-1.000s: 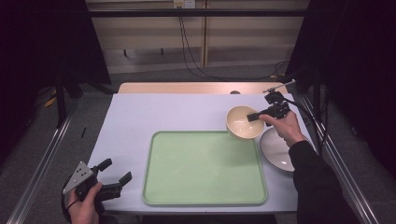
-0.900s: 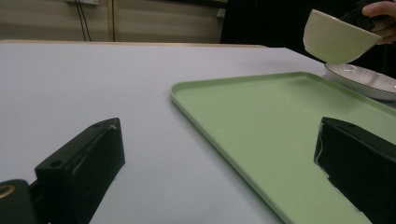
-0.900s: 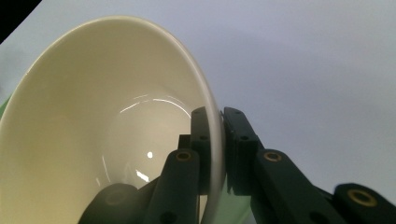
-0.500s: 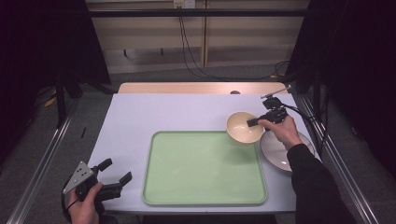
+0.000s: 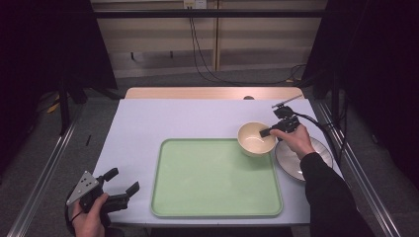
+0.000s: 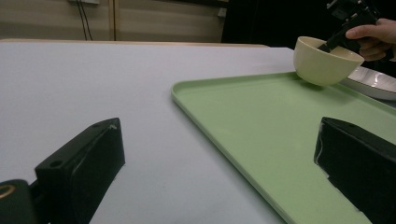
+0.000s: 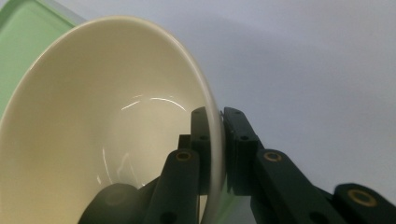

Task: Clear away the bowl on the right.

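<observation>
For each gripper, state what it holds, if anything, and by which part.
The right gripper pinches the cream bowl by its rim wall, one jaw inside, one outside. The left gripper holds nothing.

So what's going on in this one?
A person works at a table with a gripper in each hand. The right gripper is clamped on the rim of a cream bowl, one jaw inside and one outside, holding it over the far right corner of a green tray, beside a plate. From the left gripper view the bowl looks just above the tray. The left gripper sits open near the table's front left edge, holding nothing.
</observation>
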`<state>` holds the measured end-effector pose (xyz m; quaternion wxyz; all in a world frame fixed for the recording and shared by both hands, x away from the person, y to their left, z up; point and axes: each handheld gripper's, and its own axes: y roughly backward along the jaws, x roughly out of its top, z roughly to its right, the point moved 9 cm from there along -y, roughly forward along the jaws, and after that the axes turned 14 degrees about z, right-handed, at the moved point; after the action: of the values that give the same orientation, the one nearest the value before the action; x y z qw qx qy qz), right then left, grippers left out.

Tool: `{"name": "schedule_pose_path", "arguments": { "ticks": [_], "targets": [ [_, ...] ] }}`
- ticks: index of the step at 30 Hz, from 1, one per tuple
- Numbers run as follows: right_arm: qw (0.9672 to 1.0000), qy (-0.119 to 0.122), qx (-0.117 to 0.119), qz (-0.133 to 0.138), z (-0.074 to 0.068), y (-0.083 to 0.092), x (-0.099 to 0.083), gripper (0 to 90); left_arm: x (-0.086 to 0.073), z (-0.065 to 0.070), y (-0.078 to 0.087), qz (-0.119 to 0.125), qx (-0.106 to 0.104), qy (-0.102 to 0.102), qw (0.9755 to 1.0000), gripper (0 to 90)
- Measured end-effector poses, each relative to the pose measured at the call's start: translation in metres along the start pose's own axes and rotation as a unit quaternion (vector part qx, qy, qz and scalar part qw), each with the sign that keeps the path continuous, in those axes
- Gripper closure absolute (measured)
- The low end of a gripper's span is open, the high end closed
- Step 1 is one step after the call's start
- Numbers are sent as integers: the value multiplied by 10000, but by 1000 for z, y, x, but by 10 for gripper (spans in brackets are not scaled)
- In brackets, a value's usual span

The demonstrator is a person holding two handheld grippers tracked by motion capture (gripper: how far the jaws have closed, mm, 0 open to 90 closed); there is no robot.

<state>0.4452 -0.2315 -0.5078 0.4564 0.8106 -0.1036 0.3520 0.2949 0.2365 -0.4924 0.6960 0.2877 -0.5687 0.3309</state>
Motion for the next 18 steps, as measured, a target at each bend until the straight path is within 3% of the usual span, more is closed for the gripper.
{"name": "schedule_pose_path", "arguments": {
  "ticks": [6,18],
  "targets": [
    [9999,6,-104,-118,5,-3,-5,836,0,0,0,-27,-4,-29,10000,17],
    [9999,-95,-48,-135,4,-8,-11,838,0,0,0,-9,-6,-5,10000,18]
  ]
}}
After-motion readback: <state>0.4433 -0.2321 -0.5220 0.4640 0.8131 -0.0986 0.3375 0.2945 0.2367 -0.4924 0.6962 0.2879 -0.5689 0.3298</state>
